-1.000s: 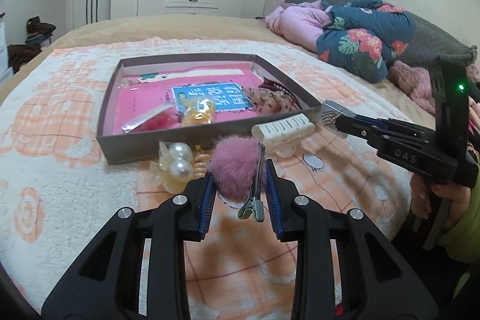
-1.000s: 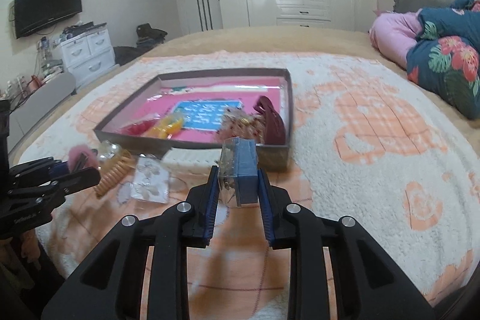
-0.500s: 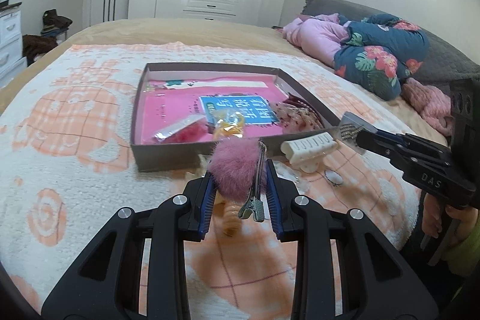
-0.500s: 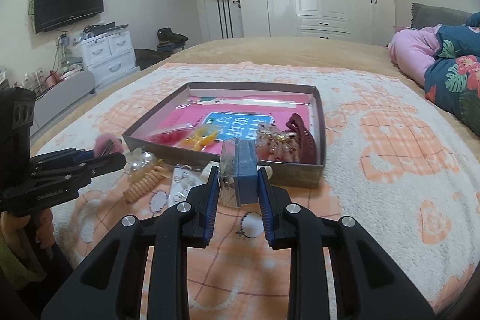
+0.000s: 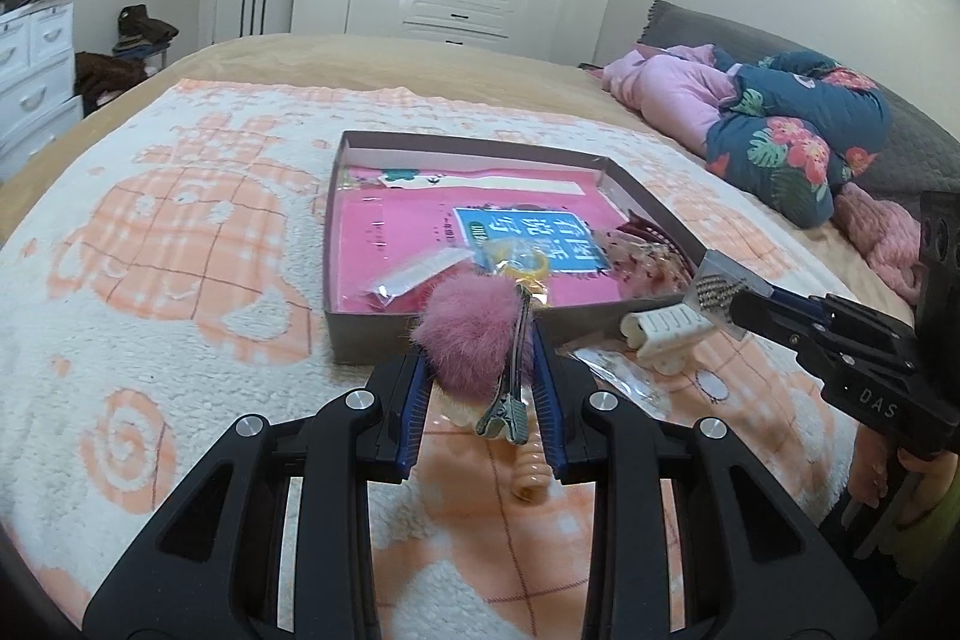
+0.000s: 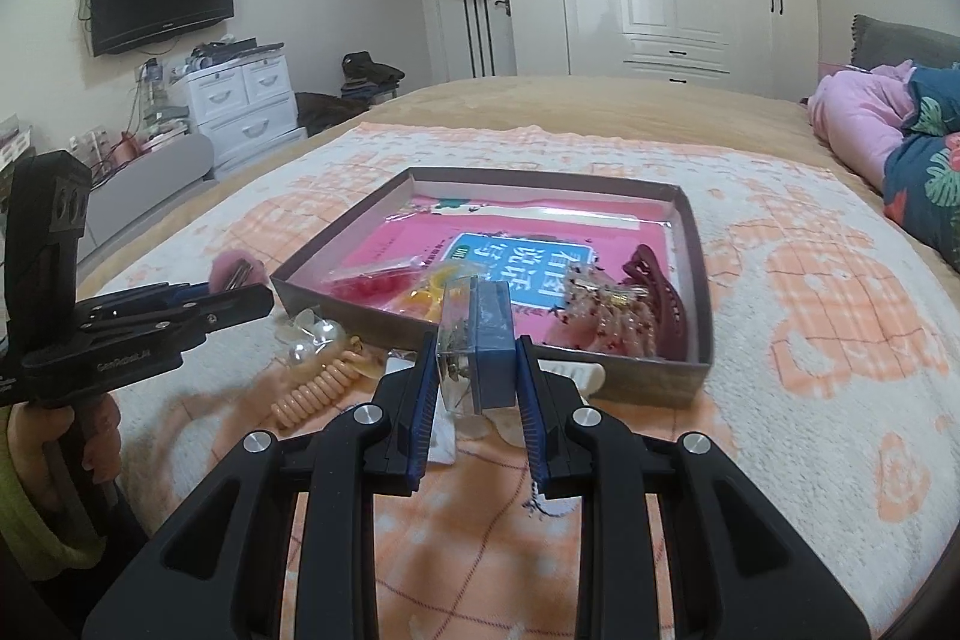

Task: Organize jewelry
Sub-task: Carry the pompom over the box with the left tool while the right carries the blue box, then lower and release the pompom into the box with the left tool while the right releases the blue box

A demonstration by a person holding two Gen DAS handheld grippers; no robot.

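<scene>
My left gripper [image 5: 480,370] is shut on a pink pom-pom hair clip [image 5: 471,334] and holds it above the blanket, just in front of the box's near wall. My right gripper [image 6: 474,370] is shut on a small blue jewelry card in clear plastic [image 6: 480,334], also in front of the box. The grey cardboard box [image 5: 372,340] has a pink floor and holds a dark red claw clip [image 6: 657,289], a beaded piece [image 6: 606,316] and yellow and red packets. In the left wrist view the right gripper [image 5: 726,295] shows at the right.
On the blanket in front of the box lie a white claw clip [image 5: 666,334], a peach coil hair tie [image 6: 318,388], a pearl bow clip [image 6: 309,340] and clear packets [image 5: 612,370]. Folded clothes [image 5: 780,130] lie at the right. A white drawer unit [image 6: 240,106] stands left.
Both grippers have risen and drawn back a little, each still holding its item. The pom-pom clip has come up in front of the box wall.
</scene>
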